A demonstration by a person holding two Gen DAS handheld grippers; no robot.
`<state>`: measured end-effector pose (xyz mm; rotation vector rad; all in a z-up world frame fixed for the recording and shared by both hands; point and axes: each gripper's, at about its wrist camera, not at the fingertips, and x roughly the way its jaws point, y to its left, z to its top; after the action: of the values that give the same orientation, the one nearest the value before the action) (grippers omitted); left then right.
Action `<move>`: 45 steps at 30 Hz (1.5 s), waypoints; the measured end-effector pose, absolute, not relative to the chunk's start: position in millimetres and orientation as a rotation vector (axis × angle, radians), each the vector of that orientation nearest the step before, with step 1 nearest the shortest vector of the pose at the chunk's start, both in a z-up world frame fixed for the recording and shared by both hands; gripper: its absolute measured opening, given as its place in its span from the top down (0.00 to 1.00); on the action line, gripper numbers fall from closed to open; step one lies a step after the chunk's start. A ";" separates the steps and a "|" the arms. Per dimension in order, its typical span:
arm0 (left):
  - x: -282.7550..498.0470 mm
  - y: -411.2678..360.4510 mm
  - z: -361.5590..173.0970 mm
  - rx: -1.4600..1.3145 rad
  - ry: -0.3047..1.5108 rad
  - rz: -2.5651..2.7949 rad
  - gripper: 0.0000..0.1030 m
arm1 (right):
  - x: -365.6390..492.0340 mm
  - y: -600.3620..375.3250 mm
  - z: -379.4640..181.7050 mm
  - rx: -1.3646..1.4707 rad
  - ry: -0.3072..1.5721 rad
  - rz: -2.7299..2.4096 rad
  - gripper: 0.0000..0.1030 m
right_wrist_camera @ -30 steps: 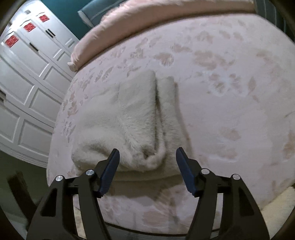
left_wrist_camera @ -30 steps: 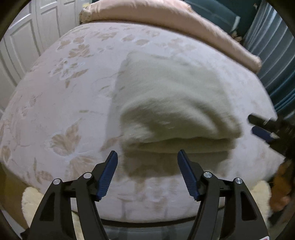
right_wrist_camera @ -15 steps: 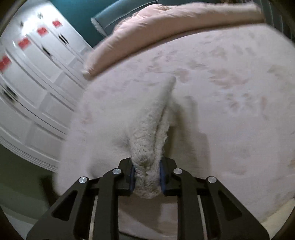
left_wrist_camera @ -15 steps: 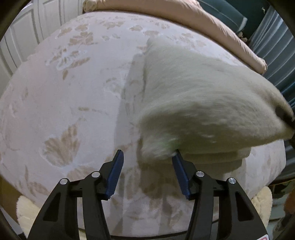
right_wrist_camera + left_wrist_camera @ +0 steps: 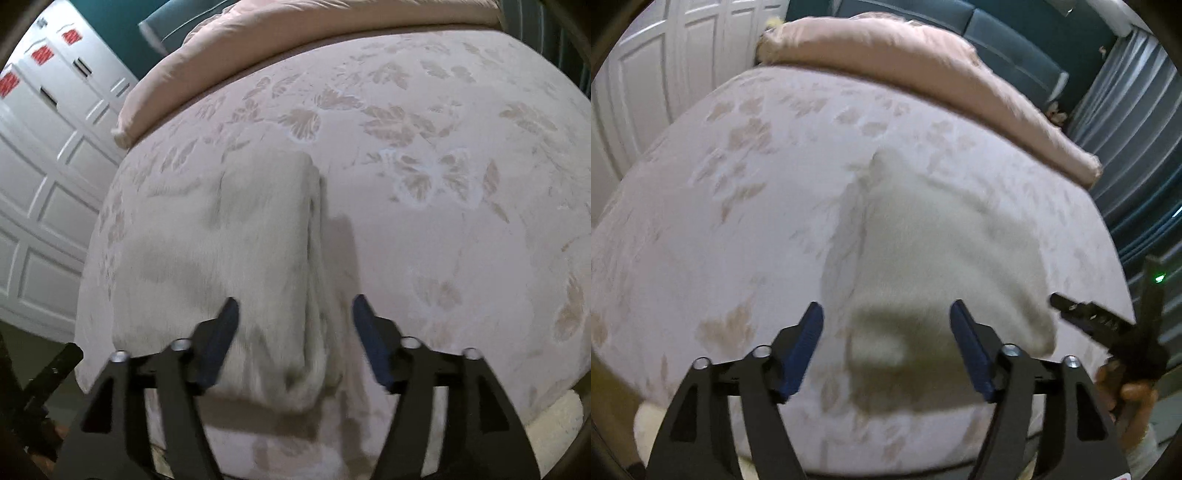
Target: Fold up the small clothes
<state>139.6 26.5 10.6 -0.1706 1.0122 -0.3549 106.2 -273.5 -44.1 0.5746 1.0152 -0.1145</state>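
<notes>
Floral pink bedspread (image 5: 746,236) fills both views, white panelled wardrobe doors (image 5: 650,74) at upper left, a rolled pink duvet (image 5: 923,62) across the top. And it's a release! The left gripper (image 5: 886,321) has just been opening, its blue pads clear of the cloth with only the near edge lying between them. Centre frame, the cream fleece garment (image 5: 945,251) now lies flat on the bed, doubled over. The right gripper (image 5: 293,314), clenched on that thick fold half a second back, has sprung open too. This fold looks landed. No containers anywhere in sight.
</notes>
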 end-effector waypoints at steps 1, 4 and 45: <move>149.3 19.0 8.9 -0.163 1.020 -0.366 0.15 | 112.0 -278.2 -50.3 0.585 1.028 -0.109 0.30; 178.3 2.6 -13.9 -0.159 1.077 -0.361 0.15 | 140.9 -278.3 -73.0 0.629 1.096 -0.093 0.28; 143.6 -49.2 -58.0 0.118 1.162 -0.219 0.46 | 95.9 -241.7 -39.7 0.339 1.038 -0.122 0.78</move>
<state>143.6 -49.2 -58.0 0.1177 1.1619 -0.2192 95.9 -241.7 -39.7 0.3388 1.0376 -0.1224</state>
